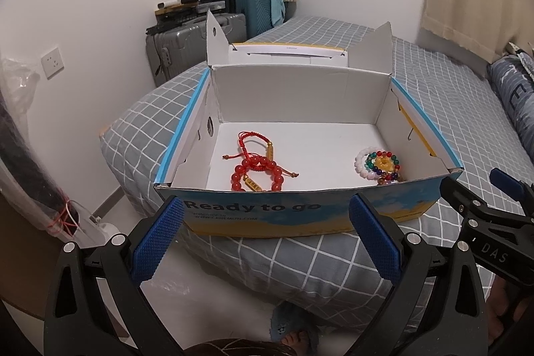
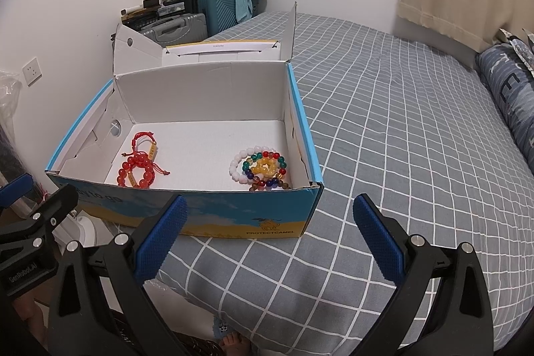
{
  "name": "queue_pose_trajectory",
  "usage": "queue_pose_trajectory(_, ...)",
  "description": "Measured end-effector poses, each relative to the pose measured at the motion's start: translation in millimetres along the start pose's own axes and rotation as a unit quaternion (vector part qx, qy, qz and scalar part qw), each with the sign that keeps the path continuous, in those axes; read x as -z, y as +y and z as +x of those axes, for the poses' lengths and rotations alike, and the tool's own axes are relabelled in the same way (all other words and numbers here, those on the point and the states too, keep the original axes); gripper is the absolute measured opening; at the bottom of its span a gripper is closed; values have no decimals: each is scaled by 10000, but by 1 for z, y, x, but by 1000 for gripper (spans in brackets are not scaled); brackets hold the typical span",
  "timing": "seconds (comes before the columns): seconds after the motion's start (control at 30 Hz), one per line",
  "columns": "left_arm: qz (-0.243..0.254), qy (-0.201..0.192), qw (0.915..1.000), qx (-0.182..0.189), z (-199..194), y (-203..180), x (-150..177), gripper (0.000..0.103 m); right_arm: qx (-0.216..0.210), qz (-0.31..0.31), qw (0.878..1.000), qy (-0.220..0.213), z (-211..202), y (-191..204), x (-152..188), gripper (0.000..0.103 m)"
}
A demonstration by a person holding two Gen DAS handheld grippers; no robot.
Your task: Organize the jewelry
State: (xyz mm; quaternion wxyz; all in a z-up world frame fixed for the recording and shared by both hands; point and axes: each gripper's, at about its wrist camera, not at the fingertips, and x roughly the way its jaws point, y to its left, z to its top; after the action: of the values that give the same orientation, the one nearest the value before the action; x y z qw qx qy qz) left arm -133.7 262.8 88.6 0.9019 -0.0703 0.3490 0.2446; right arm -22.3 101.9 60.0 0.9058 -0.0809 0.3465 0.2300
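**Both grippers released before the box**

Blue-padded left gripper (image 1: 267, 236) and right gripper (image 2: 270, 236) hang spread wide, holding nothing, just short of the shoebox (image 1: 300, 216) on the bed (image 2: 400, 139). Inside lie red bracelets (image 1: 258, 167) at left and a mixed bead pile (image 2: 263, 169) at right, apart. Beads look light, smooth and likely slippery; pinching across a strand seems best. Soft checked bedding, small bedroom, suitcases (image 1: 200, 35) behind

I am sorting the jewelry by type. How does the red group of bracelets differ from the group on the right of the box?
The red bracelets are one colour, with knotted cords and gold tube charms; the multicoloured bracelets mix white, green, blue and yellow beads. The red ones lie left, the multicoloured ones right. Both lie overlapped on the shoebox floor.
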Motion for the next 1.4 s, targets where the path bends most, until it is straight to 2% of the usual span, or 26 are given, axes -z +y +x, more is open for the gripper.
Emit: queue_pose_trajectory(1.4,87,-64,9999,-85,-1,1,-2,97,0,-23,10000,-2,0,-1,2,95)
